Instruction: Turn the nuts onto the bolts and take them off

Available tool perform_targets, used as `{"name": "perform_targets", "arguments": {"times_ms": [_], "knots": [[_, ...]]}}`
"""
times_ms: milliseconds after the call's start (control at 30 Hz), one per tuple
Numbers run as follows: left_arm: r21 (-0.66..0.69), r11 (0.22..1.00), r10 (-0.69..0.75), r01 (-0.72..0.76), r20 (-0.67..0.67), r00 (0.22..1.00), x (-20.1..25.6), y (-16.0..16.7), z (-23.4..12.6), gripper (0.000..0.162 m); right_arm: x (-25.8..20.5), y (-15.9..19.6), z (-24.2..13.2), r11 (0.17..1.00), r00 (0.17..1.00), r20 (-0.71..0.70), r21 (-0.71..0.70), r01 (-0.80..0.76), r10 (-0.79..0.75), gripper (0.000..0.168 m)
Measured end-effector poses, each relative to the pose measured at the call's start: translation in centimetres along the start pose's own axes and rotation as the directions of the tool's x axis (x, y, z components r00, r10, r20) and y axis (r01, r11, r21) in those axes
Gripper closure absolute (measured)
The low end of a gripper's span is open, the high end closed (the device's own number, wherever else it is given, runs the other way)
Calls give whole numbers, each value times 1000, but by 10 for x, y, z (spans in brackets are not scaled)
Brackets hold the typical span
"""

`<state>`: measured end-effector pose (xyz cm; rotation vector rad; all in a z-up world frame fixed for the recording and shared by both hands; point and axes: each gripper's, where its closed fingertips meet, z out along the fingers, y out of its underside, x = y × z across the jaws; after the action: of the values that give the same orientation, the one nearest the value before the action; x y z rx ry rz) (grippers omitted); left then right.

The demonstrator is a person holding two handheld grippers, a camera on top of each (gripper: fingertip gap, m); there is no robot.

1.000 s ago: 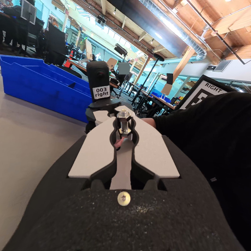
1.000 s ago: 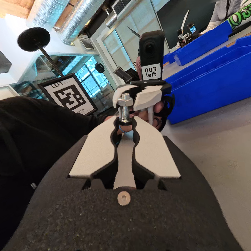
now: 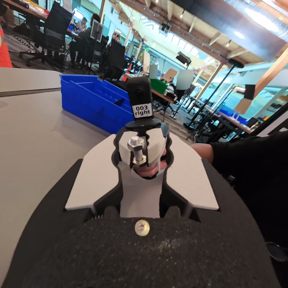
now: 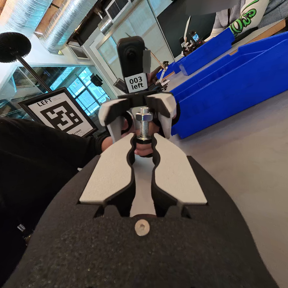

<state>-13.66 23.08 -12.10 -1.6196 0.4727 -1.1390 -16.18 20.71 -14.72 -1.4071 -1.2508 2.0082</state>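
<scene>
A steel bolt (image 4: pixel 143 127) stands upright with a hex nut (image 4: pixel 144 116) threaded on near its top end. My right gripper (image 4: pixel 143 140) is shut on the bolt's head at the bottom. My left gripper (image 4: pixel 140 124) faces it, jaws open, one finger on each side of the nut and apart from it. In the left wrist view my left gripper (image 3: pixel 142 140) is wide open around the nut (image 3: pixel 135 144) and bolt (image 3: pixel 138 153), and the right gripper (image 3: pixel 139 157) holds the bolt's head beyond.
A blue bin (image 3: pixel 93 99) stands on the grey table (image 3: pixel 31 140) behind the grippers; it also shows in the right wrist view (image 4: pixel 226 101). A framed marker sign (image 4: pixel 59 113) stands at the left. A person's black sleeve (image 3: pixel 249 171) fills the right. Both grippers' tips are close together, under 4 cm apart.
My left gripper was shut on the nut and has now opened and let it go. The left wrist view has swung, showing more of the table. The right gripper still holds the bolt.
</scene>
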Motion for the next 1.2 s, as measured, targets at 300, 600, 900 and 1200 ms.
{"name": "perform_targets", "arguments": {"times_ms": [300,600,900,1200], "knots": [[51,995,-82,86,-72,994,2,-11,-10,103,14,-19,-18,996,997,-67,90,-17,23,151],[45,990,-133,136,-65,989,-4,-5,-4,100,2,-4,5,998,995,-75,-8,64,-64,150],[53,994,-94,98,-60,994,2,-9,-6,102,24,-21,-23,997,983,-178,56,47,-36,151],[48,991,-125,127,-50,991,-3,-3,-2,100,11,-4,-3,998,991,-115,-31,61,-64,150]]}}
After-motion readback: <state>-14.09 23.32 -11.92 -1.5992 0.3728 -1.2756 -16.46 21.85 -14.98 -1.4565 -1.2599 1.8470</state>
